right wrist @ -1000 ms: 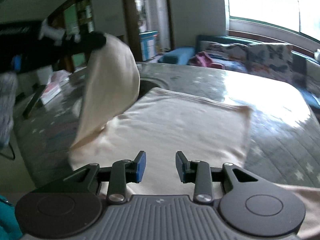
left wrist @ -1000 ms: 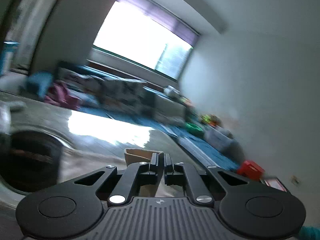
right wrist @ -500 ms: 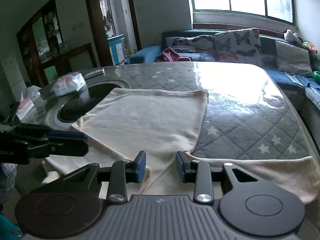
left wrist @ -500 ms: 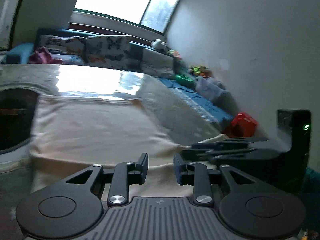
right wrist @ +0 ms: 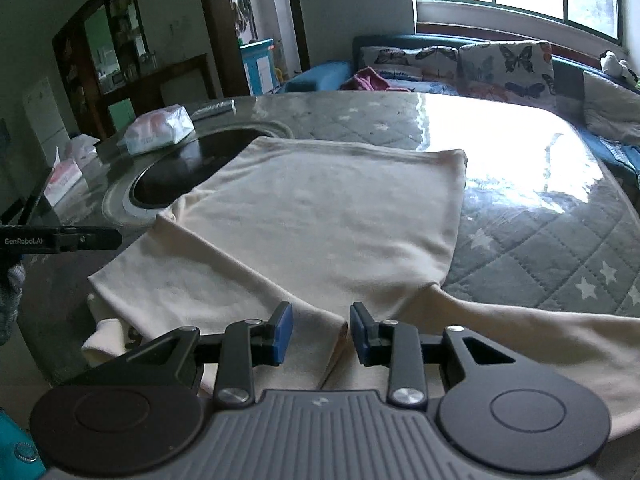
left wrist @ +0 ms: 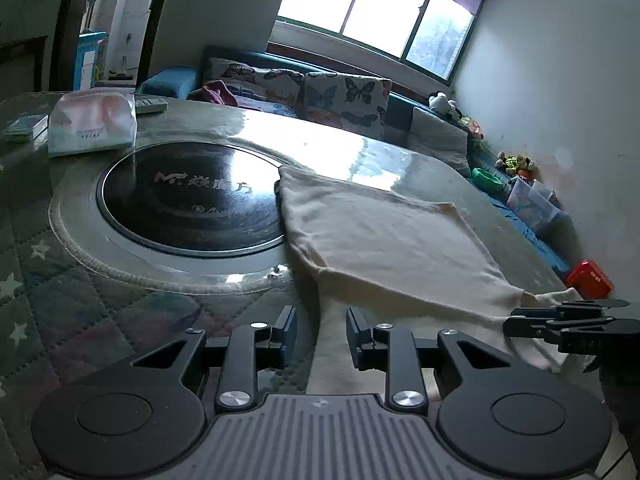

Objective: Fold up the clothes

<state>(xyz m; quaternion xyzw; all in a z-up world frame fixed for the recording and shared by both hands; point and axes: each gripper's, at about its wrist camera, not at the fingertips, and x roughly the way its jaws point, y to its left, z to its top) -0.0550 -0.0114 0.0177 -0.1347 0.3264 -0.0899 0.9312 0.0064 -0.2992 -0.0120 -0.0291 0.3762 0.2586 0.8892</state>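
Both grippers, left gripper (left wrist: pixel 320 334) and right gripper (right wrist: pixel 320 330), stood apart and empty over the shirt's (right wrist: pixel 320 216) near edge, apparently readying another fold.

My view: table (left wrist: pixel 100 292) under a quilted grey star-print cover, glossy, strong glare from the window (left wrist: pixel 380 12) ahead. Round black hob (left wrist: pixel 188 196) set into the tabletop. Tissue pack (left wrist: pixel 92 124) and remote (left wrist: pixel 150 105) behind it. Sofa (right wrist: pixel 460 46) under the window, butterfly cushions (left wrist: pixel 344 96), pink cloth (right wrist: pixel 370 79) on the seat. White wall (left wrist: pixel 560 80) on the right, toys and a red box (left wrist: pixel 589 279) along its base. Dark doorway (right wrist: pixel 248 20) and shelving (right wrist: pixel 108 44) on the left.
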